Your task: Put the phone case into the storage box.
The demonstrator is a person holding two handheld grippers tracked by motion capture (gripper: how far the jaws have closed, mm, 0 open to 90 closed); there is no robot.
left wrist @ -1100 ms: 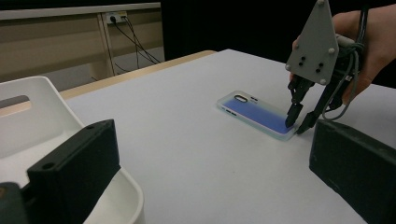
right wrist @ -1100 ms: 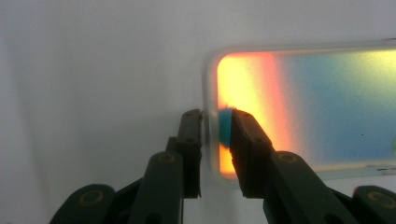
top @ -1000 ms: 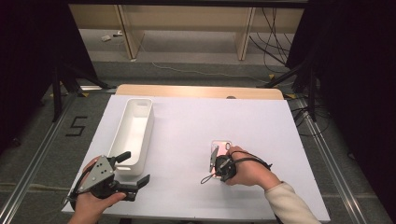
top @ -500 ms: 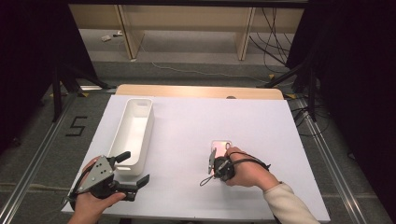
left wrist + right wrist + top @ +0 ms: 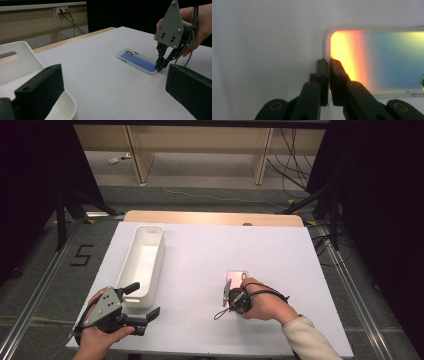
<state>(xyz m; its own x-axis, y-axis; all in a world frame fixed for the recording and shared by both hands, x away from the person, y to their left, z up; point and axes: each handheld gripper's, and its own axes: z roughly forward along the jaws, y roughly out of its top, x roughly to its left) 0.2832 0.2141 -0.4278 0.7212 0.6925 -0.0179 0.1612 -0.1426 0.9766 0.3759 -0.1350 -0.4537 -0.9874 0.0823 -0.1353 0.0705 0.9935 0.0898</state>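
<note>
A translucent phone case [image 5: 237,275] with a blue-tinted back lies flat on the white table, right of centre. My right gripper [image 5: 238,287] points down at the case's near short end. Its jaws have just been closing and now stand shut on the case's rim [image 5: 325,42], one pad outside and one inside. The left gripper view shows the same pinch at the case [image 5: 137,61] by the right gripper [image 5: 159,67]. My left gripper [image 5: 142,301] rests at the table's front left, open with nothing between its jaws, beside the near end of the white tray [image 5: 159,262].
The long white tray [image 5: 25,50] runs front to back on the table's left side, with nothing visible inside. A wooden strip [image 5: 210,217] edges the table's far side. Beyond it lie shelving legs and cables on the floor.
The right hand has shifted only slightly over the case's near end. The left hand, the tray and the case lie as before.
</note>
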